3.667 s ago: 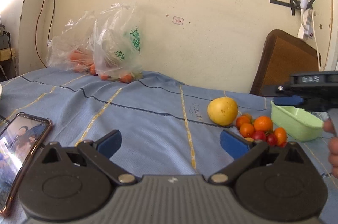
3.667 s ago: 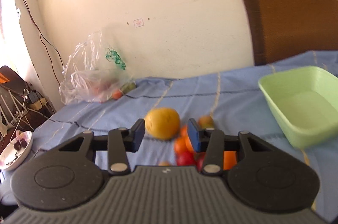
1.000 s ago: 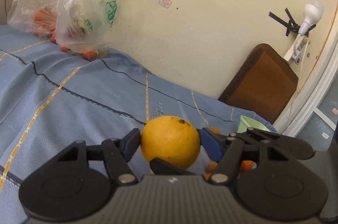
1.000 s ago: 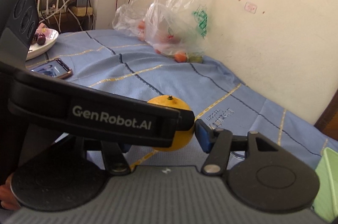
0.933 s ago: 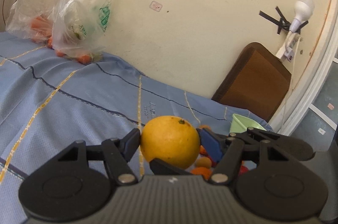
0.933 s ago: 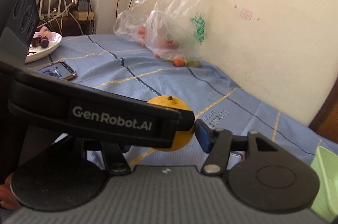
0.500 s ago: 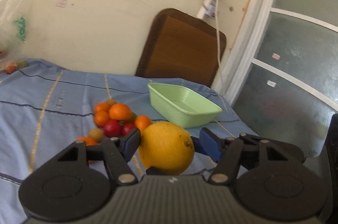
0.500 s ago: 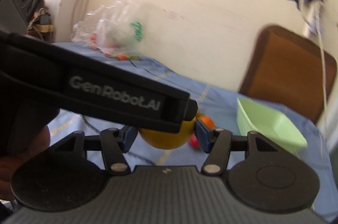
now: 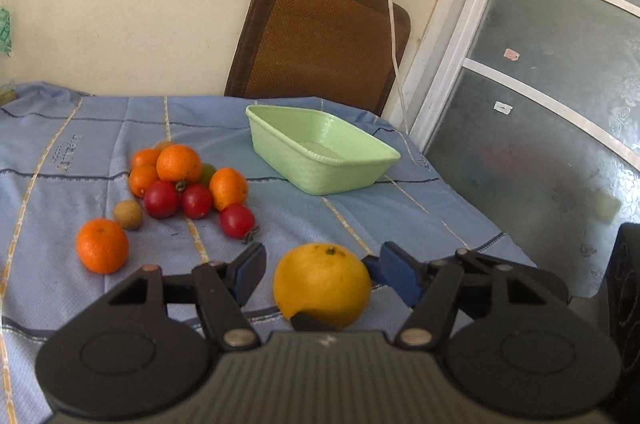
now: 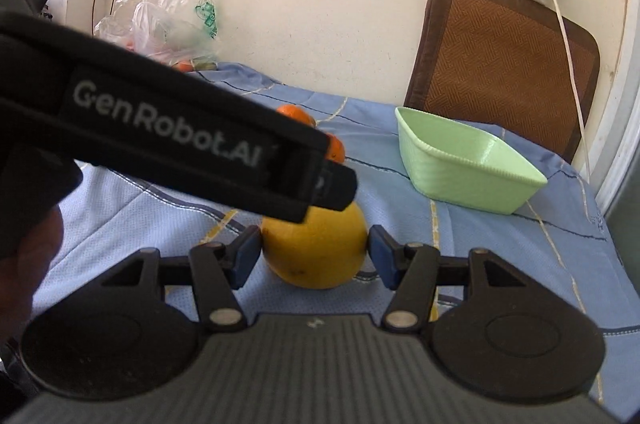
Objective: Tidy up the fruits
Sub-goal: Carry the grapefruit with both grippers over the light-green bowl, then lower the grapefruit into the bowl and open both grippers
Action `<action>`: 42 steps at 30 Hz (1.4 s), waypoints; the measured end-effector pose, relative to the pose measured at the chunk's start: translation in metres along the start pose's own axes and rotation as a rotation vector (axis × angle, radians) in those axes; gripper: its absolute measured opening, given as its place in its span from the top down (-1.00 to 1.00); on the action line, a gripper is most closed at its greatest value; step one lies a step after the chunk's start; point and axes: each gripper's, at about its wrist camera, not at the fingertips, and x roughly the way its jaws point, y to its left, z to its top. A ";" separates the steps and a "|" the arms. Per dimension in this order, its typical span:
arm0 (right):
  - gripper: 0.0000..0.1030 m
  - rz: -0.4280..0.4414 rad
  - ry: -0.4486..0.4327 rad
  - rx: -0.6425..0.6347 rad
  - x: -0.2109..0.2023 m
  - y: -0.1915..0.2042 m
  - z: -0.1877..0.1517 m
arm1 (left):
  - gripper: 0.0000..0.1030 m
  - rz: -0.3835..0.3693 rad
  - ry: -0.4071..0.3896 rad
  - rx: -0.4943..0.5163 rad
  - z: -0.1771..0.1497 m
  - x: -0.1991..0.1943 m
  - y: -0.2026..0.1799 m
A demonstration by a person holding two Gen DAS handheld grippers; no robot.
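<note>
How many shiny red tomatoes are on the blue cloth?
3: two round red tomatoes side by side at the front of the fruit pile, one just right of them, nearer the camera. More could hide behind the small oranges.

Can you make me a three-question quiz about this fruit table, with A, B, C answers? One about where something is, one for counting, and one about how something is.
1. Where is the big yellow fruit?
A. in a plastic bag
B. between the blue pads of the right gripper
C. on the floor

2. How many red tomatoes lie on the cloth?
A. one
B. three
C. six

3. The green basket is:
A. empty
B. full of oranges
C. upside down

Answers:
1 B, the pads hug its sides.
2 B, three red ones sit by the orange pile.
3 A, only its bare bottom shows.
</note>
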 end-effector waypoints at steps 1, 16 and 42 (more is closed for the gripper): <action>-0.20 0.006 -0.005 0.006 0.001 -0.003 0.000 | -0.25 -0.004 0.007 -0.001 0.001 0.000 0.001; -0.23 0.082 -0.003 0.081 -0.002 -0.010 -0.010 | -0.14 0.018 0.116 0.044 0.007 0.031 -0.010; -0.24 -0.120 -0.006 0.214 0.082 -0.157 0.033 | -0.35 -0.054 0.205 -0.061 0.114 0.231 -0.027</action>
